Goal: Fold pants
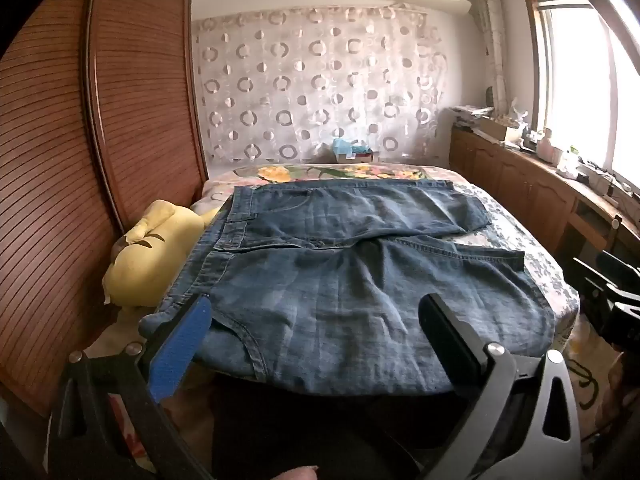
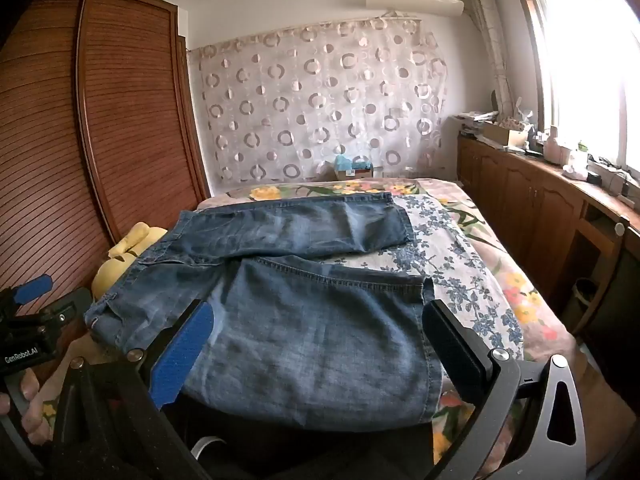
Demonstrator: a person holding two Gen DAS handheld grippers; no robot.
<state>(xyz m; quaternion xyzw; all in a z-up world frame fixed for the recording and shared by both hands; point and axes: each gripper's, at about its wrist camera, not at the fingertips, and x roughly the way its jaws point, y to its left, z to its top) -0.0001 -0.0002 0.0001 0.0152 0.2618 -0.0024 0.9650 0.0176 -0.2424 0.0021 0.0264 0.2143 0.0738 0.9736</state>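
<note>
Item one: left gripper, being held low over the near edge of the bed, jaws spread wide, nothing being pinched; a blue pad is being shown on one finger, a black pad on the other. Item two: right gripper, likewise being held with jaws fully spread and empty, being aimed down over the near trouser leg. Item three: pants, blue denim, being displayed flat on the bed, waistband toward the wardrobe side, both legs being laid out toward the window side, the near leg's edge being draped over the mattress front. Item four: yellow plush toy, being wedged between the pants' waistband and the wardrobe. Item five: floral bedcover, being partly covered by the denim. Item six: patterned curtain, being hung on the far wall. Item seven: wooden cabinet run beneath the window, its top being occupied by assorted clutter, too small to be told apart.
</note>
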